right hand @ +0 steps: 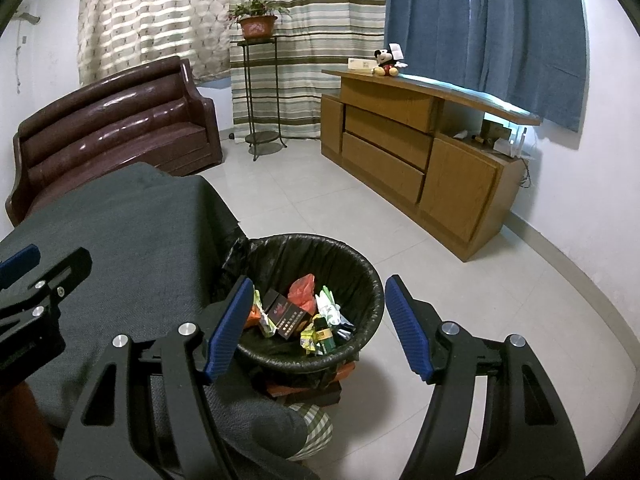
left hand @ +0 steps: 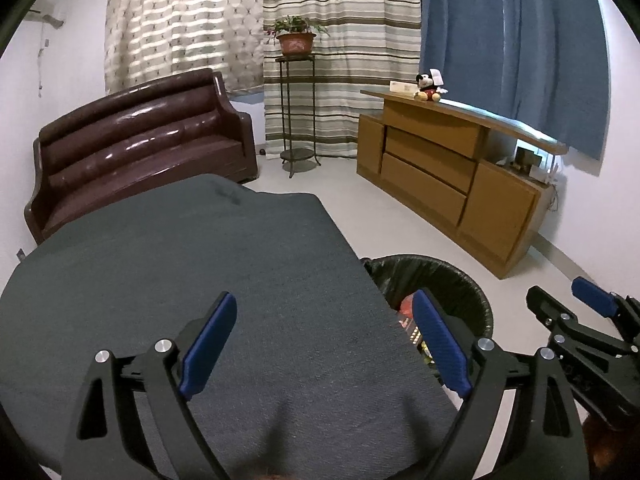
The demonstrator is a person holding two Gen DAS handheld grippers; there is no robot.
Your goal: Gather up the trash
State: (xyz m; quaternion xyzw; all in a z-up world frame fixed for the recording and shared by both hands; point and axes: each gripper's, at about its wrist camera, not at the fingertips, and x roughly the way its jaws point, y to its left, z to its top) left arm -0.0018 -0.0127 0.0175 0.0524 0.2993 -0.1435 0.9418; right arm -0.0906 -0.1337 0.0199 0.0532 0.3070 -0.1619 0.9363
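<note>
A black bin (right hand: pixel 362 280) lined with a black bag stands on the floor beside the grey-covered table (right hand: pixel 132 240). Inside it lie several pieces of trash: a dark box (right hand: pixel 290 316), an orange bag (right hand: pixel 302 290), wrappers and a small green bottle (right hand: pixel 324 336). My right gripper (right hand: pixel 320 330) is open and empty, held above the bin's near rim. My left gripper (left hand: pixel 324 344) is open and empty above the table's grey cloth (left hand: pixel 200 248), near its right edge. The bin (left hand: pixel 460 280) shows partly behind its right finger. The right gripper (left hand: pixel 576 312) also shows at the far right there.
A brown leather sofa (right hand: pixel 116 128) stands behind the table. A metal plant stand with a potted plant (right hand: pixel 258 24) is at the curtains. A wooden cabinet (right hand: pixel 420 148) with a Mickey Mouse toy (right hand: pixel 386 62) lines the right wall. Light tiled floor (right hand: pixel 304 196) lies between.
</note>
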